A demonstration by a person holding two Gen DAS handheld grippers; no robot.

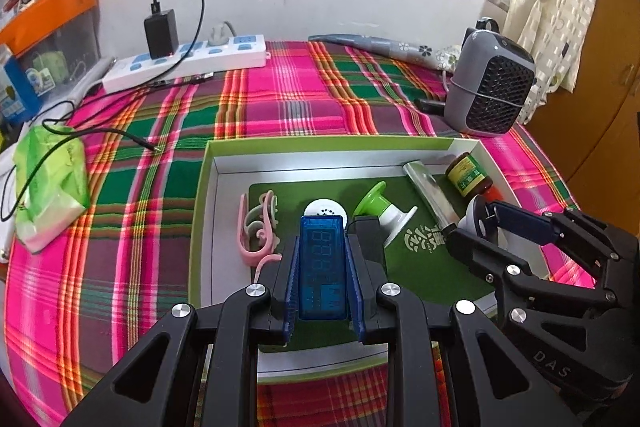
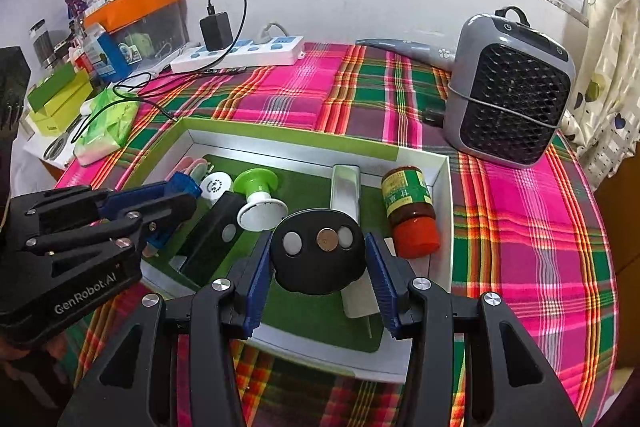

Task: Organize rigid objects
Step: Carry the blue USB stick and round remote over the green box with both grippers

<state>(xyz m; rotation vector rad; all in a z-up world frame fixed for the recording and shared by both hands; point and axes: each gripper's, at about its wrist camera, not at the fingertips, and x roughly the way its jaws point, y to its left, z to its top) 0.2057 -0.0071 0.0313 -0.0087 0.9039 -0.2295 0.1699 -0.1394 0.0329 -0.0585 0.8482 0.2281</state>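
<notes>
A shallow green-rimmed box (image 1: 320, 146) (image 2: 280, 139) lies on the plaid cloth. My left gripper (image 1: 323, 239) is shut on a translucent blue device with a digit display (image 1: 322, 267), held over the box's left half. My right gripper (image 2: 318, 247) is shut on a round black disc with white buttons (image 2: 318, 253), over the box's front. Inside lie a pink clip (image 1: 258, 227), a white ball (image 2: 216, 185), a green-and-white spool (image 2: 258, 197), a black block (image 2: 212, 239), a silver tube (image 2: 346, 187) and a red-capped jar (image 2: 410, 211).
A grey fan heater (image 2: 510, 87) stands at the back right. A white power strip with a black charger (image 2: 240, 53) lies at the back. A green tissue pack (image 1: 50, 179) and a loose black cable (image 1: 100, 135) lie left of the box. Cluttered boxes (image 2: 132, 23) stand far left.
</notes>
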